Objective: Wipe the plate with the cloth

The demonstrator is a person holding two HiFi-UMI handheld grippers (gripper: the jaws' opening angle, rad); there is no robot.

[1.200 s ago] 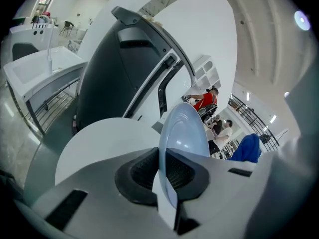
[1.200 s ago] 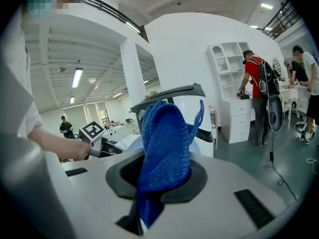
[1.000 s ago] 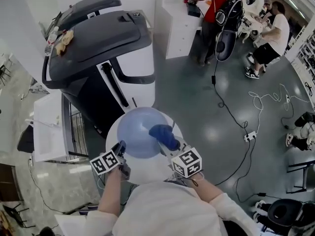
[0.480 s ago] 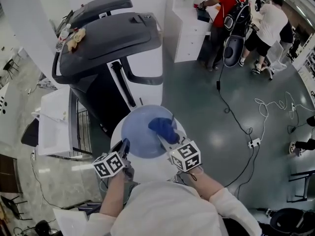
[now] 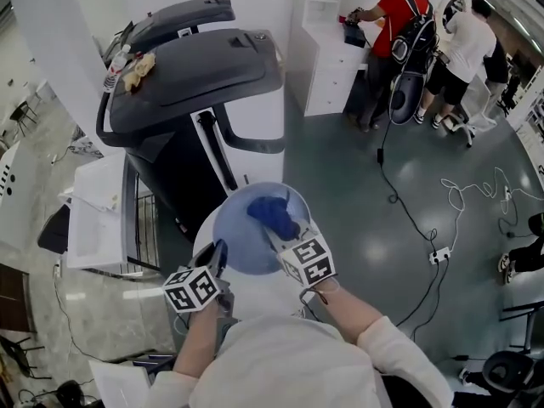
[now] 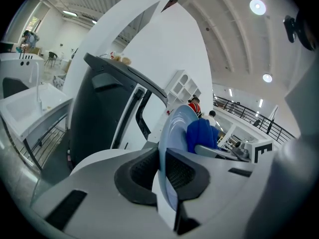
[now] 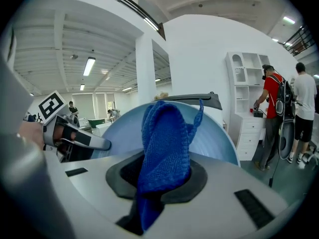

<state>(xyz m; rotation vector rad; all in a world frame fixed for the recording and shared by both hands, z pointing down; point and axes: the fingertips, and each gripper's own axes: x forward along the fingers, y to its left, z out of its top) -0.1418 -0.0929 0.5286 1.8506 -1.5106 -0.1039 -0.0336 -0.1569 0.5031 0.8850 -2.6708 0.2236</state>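
A pale blue plate is held up in the air, tilted, over a small round white table. My left gripper is shut on the plate's near-left rim; in the left gripper view the plate stands edge-on between the pads. My right gripper is shut on a dark blue knitted cloth that rests against the plate's upper face. In the right gripper view the cloth rises from the jaws in front of the plate, with the left gripper at the left.
A large dark grey machine with white panels stands just beyond the table. A white side unit is at the left. People stand at white shelves at the back right. Cables and a power strip lie on the grey floor.
The plate has risen and tilted in the left gripper. The right gripper has carried the cloth across the plate toward its far side.
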